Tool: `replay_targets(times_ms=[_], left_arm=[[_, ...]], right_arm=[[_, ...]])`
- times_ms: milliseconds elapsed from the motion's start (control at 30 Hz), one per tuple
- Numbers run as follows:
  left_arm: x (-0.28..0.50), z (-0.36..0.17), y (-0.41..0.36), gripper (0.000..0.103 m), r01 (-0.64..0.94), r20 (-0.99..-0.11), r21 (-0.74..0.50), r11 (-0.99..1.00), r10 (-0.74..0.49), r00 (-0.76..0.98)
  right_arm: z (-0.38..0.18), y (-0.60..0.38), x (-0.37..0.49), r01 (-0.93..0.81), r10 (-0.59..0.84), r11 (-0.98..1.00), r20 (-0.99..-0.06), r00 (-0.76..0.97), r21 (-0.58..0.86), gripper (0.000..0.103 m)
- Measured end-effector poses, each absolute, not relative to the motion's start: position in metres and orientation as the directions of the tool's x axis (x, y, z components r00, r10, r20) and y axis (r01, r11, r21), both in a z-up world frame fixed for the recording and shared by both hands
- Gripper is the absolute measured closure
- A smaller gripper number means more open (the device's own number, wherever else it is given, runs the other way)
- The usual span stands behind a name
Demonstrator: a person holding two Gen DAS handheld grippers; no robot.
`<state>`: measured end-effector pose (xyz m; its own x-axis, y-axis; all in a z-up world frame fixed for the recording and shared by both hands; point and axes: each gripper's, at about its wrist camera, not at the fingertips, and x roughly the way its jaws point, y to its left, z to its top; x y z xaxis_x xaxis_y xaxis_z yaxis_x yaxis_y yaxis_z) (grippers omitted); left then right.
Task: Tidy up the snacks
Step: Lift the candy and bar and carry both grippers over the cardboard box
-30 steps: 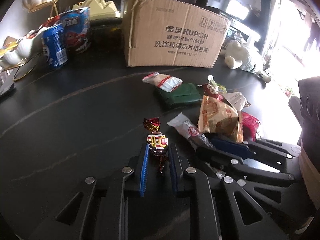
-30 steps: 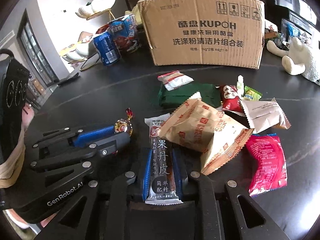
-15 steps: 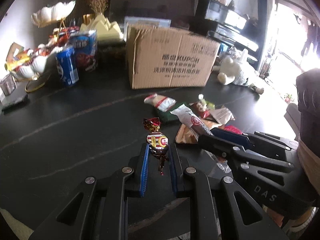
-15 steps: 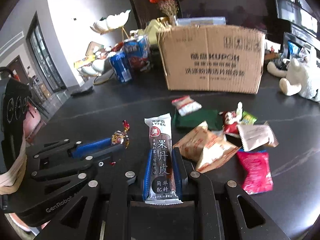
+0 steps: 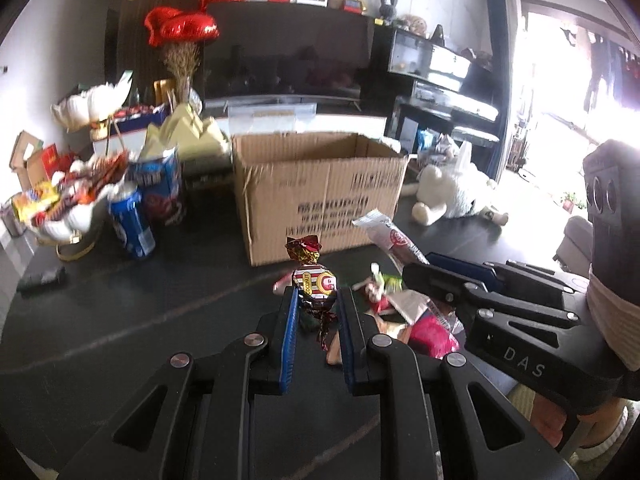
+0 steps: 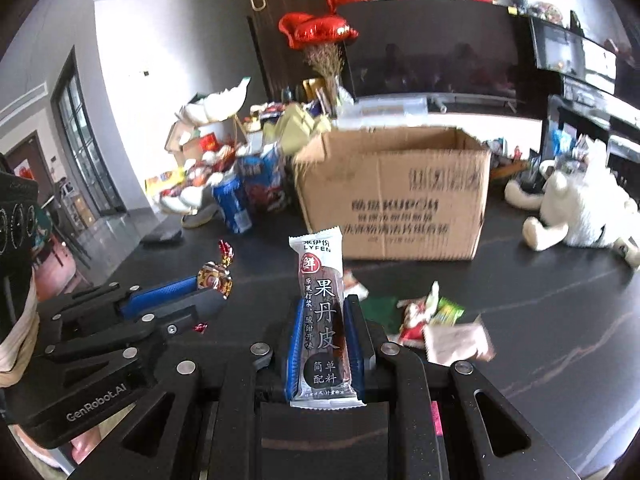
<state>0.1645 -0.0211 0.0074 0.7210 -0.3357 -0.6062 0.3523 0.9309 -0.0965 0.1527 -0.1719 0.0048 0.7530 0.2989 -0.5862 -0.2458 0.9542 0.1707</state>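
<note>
The left gripper (image 5: 316, 312) is clamped on a small twist-wrapped coconut candy with red-and-white stripes and a foil tail (image 5: 314, 284), pinched between its blue-padded fingers (image 5: 289, 332). The right gripper (image 6: 324, 336) is closed around a long dark fruit-leather bar in a white-ended wrapper (image 6: 322, 308), which stands upright between its pads.

Compared with a second ago, both grippers have risen off the black tabletop (image 5: 120, 300) and tipped up: the open brown corrugated cardboard box (image 6: 394, 192), earlier seen only as a front wall, now shows its top rim and part of the inside. Both loads are held in front of the box's near wall, the candy toward its left corner and the bar toward its middle. This looks like the carry stage, with both snacks likely bound for the box and neither released yet.

The remaining loose snack packets (image 6: 432, 320) lie on the tabletop in front of the box, below and to the right of the grippers. A blue drink can (image 5: 132, 220) stands left of the box, a white plush toy (image 6: 580, 216) to its right.
</note>
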Motion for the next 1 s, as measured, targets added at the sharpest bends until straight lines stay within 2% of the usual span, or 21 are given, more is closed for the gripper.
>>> replay_targets(times_ms=[633,1000], left_arm=[[0.234,0.064,-0.040,0.083,0.362,-0.566,-0.036,0.931,-0.318,0.760],[0.278,0.075,-0.051,0.083,0.366,-0.568,-0.020,0.930,-0.312,0.762]], right_arm=[[0.063,-0.193,0.221,-0.222,0.256,0.967,-0.537,0.804,0.127,0.082],[0.079,-0.202,0.262,-0.222,0.249,0.968,-0.526,0.813,0.116,0.082]])
